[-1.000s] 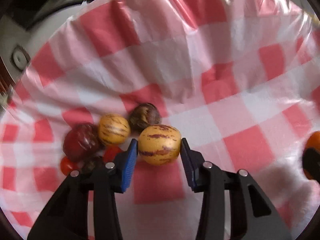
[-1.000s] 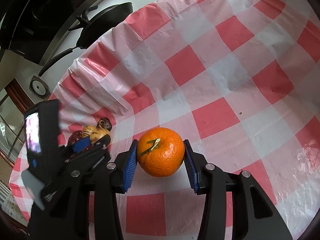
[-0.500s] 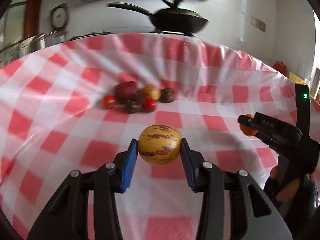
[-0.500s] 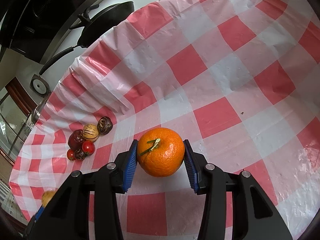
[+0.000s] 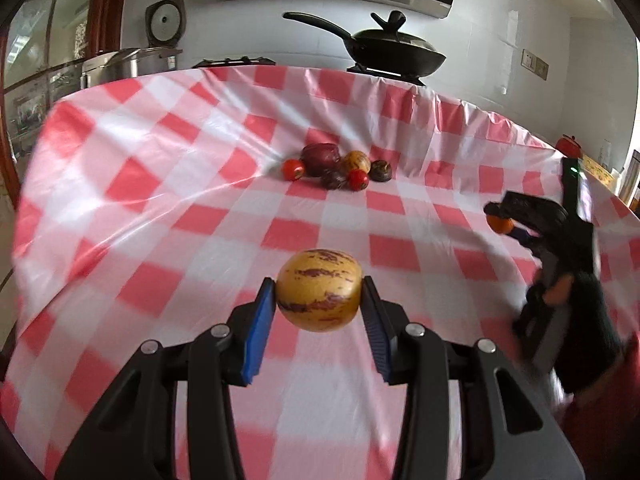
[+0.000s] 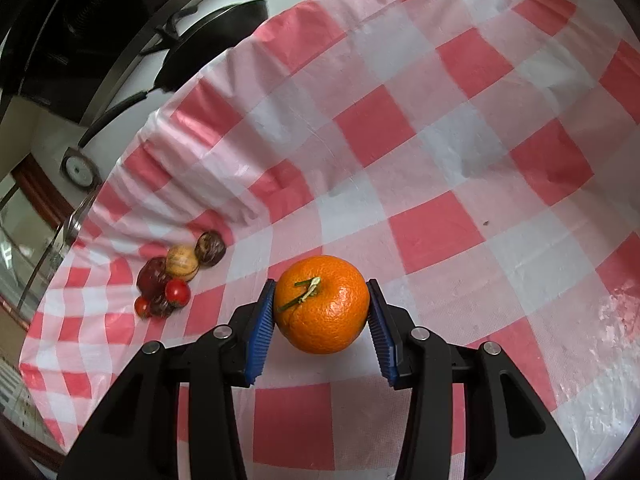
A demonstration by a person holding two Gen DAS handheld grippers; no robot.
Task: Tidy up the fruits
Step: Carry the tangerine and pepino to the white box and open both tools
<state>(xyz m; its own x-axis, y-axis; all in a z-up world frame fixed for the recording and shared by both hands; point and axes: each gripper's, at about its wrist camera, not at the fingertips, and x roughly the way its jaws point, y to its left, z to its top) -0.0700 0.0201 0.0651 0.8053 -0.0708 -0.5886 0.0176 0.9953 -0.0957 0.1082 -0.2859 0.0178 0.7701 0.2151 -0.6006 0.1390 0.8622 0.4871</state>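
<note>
While each gripper clamps a fruit between its blue pads, the left gripper (image 5: 319, 300) holding a striped melon (image 5: 319, 295) and the right gripper (image 6: 321, 314) an orange (image 6: 322, 304), carry both level and set them gently ahead of the jaws. The fruit pile (image 5: 336, 167) sits well beyond; no bowl shows, and the table's near edge is cut off.

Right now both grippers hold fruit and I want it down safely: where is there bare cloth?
Bare cloth lies between the fruit cluster and the yellow striped fruit in the left gripper, and beyond the orange in the right gripper. It is crowded only at the cluster.
</note>
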